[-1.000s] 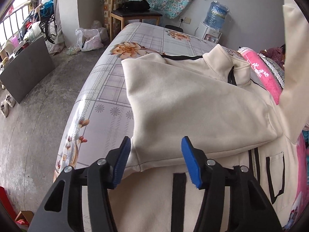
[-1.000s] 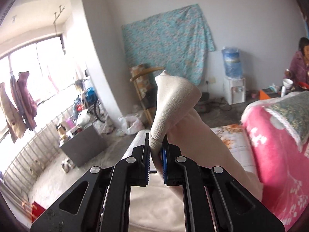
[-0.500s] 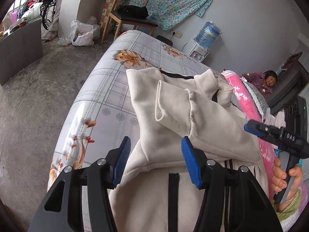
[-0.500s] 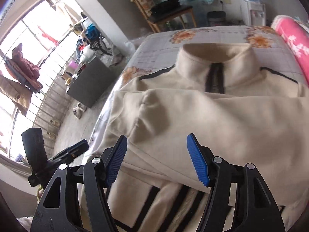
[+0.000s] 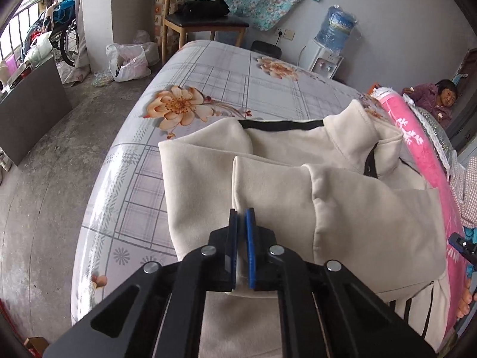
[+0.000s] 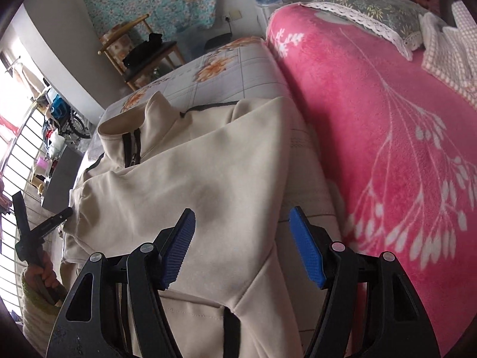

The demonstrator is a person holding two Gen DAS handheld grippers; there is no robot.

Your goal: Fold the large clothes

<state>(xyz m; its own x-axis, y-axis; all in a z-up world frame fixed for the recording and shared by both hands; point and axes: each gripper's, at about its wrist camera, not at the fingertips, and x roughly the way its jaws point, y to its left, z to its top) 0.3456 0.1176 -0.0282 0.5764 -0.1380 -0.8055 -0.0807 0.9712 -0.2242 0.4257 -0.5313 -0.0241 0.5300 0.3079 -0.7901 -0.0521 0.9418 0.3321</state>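
Note:
A cream jacket [image 5: 342,208] with black trim and a standing collar lies on the flowered bed sheet [image 5: 208,83]. Both sleeves are folded across its chest. My left gripper [image 5: 241,217] is shut on the lower corner of the top sleeve's cuff, and cream cloth shows between its blue pads. In the right wrist view the left gripper [image 6: 67,213] touches the same cuff at the jacket's [image 6: 193,179] left edge. My right gripper [image 6: 241,229] hangs open low over the jacket's right side, near the shoulder fold, with nothing between its pads. Its tip [image 5: 459,243] shows at the right edge of the left wrist view.
A pink blanket [image 6: 372,119] and a pillow [image 6: 366,9] border the jacket on the right. The bed's edge drops to a concrete floor [image 5: 59,149] on the left. Beyond the bed stand a wooden chair [image 5: 205,21] and a water dispenser [image 5: 334,35]. A person [image 5: 438,101] sits at far right.
The right gripper let go of the sleeve, which now lies across the chest, and dropped low over the jacket's right side. The left gripper moved forward and went from open to shut at the cuff.

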